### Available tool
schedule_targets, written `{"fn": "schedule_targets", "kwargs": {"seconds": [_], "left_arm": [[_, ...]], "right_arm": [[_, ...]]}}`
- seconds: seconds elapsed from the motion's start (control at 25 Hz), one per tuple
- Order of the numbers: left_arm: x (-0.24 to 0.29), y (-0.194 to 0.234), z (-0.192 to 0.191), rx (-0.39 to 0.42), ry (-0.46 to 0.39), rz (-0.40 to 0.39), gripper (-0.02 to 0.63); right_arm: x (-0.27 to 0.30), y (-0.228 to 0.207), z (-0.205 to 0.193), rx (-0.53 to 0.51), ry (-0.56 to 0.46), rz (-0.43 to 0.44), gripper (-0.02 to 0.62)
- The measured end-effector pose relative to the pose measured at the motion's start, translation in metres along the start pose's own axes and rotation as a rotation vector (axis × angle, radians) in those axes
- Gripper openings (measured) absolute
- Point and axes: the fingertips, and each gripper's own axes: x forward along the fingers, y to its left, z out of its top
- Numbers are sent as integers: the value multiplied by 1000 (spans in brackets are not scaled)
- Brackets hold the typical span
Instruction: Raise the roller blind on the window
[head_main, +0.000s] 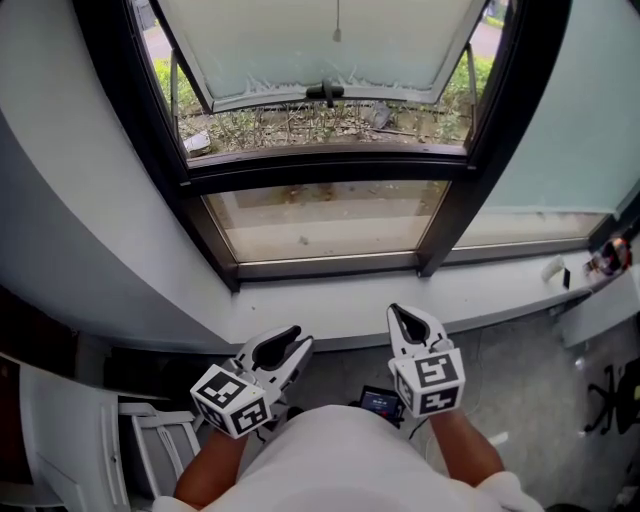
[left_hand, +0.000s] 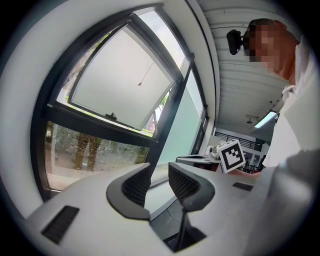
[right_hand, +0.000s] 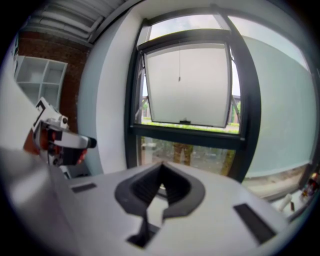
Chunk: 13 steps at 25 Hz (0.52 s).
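Approach step: your left gripper (head_main: 292, 343) stands part-open and empty, low by the sill (head_main: 330, 300). Up the middle, before the pale upper pane (head_main: 270, 50), the blind's pull cord (head_main: 337, 33) hangs vertical, weighted end down, and your right gripper (head_main: 400, 318) is closed on nothing. Next, you likely must reach up and pinch the cord.

Ahead of the left hand-held gripper (head_main: 300, 340) and right hand-held gripper (head_main: 395, 312) stands the window (head_main: 320, 170).
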Motion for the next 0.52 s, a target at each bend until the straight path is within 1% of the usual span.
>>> {"fn": "schedule_targets", "kwargs": {"seconds": [0.28,0.4,0.52], "left_arm": [[1,-5,-3,-1,9,-7,127],[5,-3,2,20,-3,-8,127],[9,5,14,52,-29,2,127]], "right_arm": [[-4,-7,1,-6,0,-19,21],[2,-12,9,-17,-22,-22,21],[16,-15,25,-38,-65,-18,21]]}}
